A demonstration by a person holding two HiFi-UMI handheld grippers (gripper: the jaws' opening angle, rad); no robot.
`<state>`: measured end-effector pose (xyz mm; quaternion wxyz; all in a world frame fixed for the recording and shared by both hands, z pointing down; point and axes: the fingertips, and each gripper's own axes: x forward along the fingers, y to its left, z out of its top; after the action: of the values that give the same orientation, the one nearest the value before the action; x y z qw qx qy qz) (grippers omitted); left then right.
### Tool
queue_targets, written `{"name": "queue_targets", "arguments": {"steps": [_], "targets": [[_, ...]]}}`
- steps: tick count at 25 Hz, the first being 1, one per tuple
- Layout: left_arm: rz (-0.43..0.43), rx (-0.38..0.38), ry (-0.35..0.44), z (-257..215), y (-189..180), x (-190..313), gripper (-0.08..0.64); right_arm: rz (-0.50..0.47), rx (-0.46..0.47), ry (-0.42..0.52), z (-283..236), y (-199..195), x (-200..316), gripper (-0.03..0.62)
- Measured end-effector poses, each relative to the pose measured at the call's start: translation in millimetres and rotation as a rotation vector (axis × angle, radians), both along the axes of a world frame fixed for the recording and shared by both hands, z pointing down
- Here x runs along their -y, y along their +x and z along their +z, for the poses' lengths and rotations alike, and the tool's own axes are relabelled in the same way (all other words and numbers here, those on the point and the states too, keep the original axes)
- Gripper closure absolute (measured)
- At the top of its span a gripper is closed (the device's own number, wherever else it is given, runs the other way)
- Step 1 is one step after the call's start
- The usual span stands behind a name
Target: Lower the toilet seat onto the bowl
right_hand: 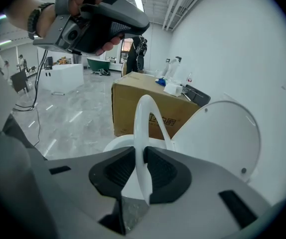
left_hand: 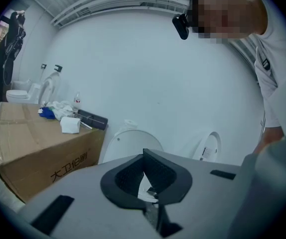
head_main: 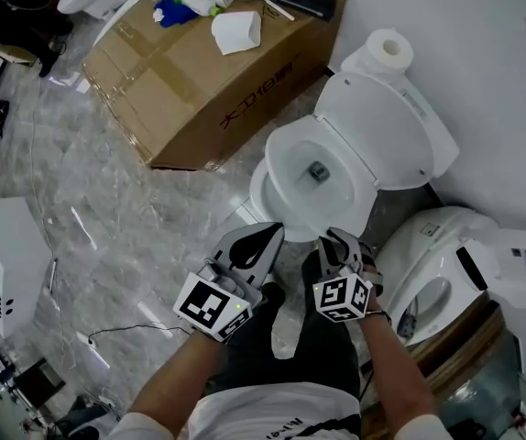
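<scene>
Toilet (head_main: 265, 192) by the wall, lid (head_main: 396, 122) up. Seat (right_hand: 144, 114) is over the bowl, part-raised and tilted, long axis hinge-to-front. Right gripper (right_hand: 139, 152) pinches its front edge. Left gripper (left_hand: 143, 156) is pressed together and empty.

Your head camera looks steeply down from above and behind both the left gripper (head_main: 268, 236) and the right gripper (head_main: 341, 241), with the toilet bowl (head_main: 272, 195) just past their fingers. The left gripper view sits low behind its fingers (left_hand: 128, 178) and faces almost level at the wall (left_hand: 158, 73). The right gripper view tips downward, with the toilet seat (right_hand: 142, 128) close up between its fingers (right_hand: 118, 171). All three views share the cardboard box (head_main: 180, 90) left of the fingers and the raised lid (head_main: 382, 126) beyond them.
</scene>
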<state>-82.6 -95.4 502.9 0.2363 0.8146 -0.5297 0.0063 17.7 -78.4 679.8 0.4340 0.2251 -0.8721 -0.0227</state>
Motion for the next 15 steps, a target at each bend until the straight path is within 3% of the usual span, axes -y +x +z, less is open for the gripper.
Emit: {"name": "queue_targets", "arguments": {"steps": [5,15], "targets": [[-0.027,0.011,-0.021,26,-21,-20,0.563,0.014,-0.011,0.031,25,-11,-20,0.514],[-0.05,0.015,-0.021,68,-47,-43,0.563,-0.044,-0.044,0.081,75,-33,-60,0.508]]}}
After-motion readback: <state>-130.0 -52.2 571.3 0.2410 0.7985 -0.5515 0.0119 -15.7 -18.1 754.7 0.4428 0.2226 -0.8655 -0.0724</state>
